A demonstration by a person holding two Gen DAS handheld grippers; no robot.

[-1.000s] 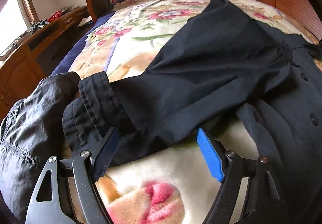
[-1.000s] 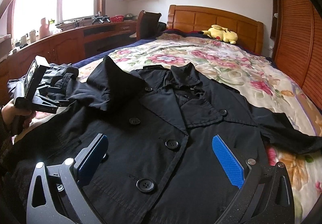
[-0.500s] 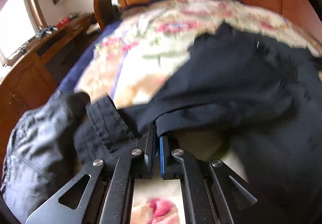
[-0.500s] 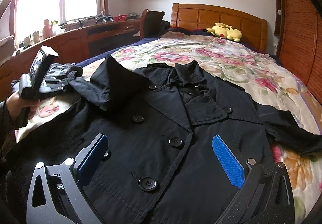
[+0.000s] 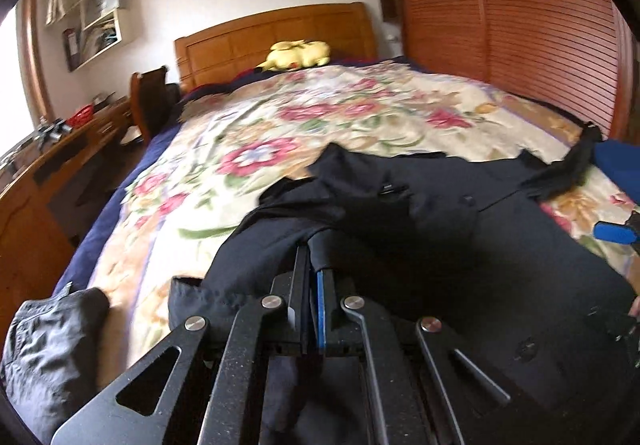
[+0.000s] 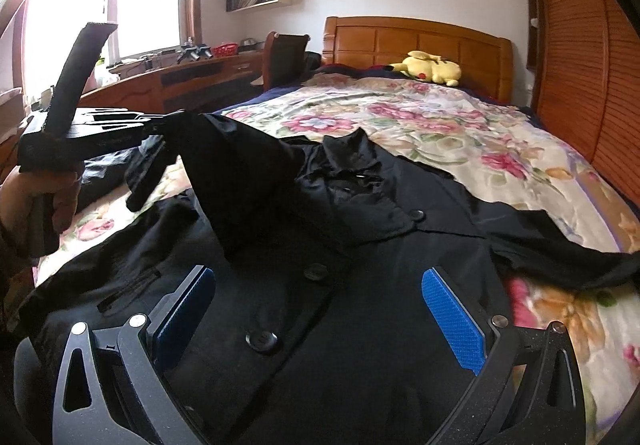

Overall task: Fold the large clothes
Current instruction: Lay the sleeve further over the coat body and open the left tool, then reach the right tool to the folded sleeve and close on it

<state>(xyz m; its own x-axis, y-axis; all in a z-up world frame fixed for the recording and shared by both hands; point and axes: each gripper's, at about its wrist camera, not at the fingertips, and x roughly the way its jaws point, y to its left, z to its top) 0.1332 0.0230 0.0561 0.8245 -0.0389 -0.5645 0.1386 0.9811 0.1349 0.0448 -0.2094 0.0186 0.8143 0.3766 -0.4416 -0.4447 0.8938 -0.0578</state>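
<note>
A large black button coat [image 6: 360, 245] lies face up on the floral bedspread [image 6: 460, 133]; it also shows in the left wrist view [image 5: 460, 229]. My left gripper [image 5: 314, 249] is shut on the coat's left sleeve [image 6: 224, 157] and holds it lifted above the bed, over the coat's body; it shows from outside in the right wrist view [image 6: 160, 125]. My right gripper [image 6: 316, 305] is open and empty, low over the coat's lower front. The other sleeve [image 6: 580, 261] lies stretched out to the right.
A dark grey garment [image 5: 48, 345] lies crumpled at the bed's left edge. A yellow plush toy [image 6: 430, 67] sits by the wooden headboard [image 6: 416, 37]. A wooden desk [image 6: 172, 81] and a chair [image 6: 286, 57] stand left of the bed. A slatted wooden wall [image 6: 580, 65] stands to the right.
My left gripper closed on the sleeve, then lifted it up and to the right over the coat. My right gripper stayed open over the coat's lower front.
</note>
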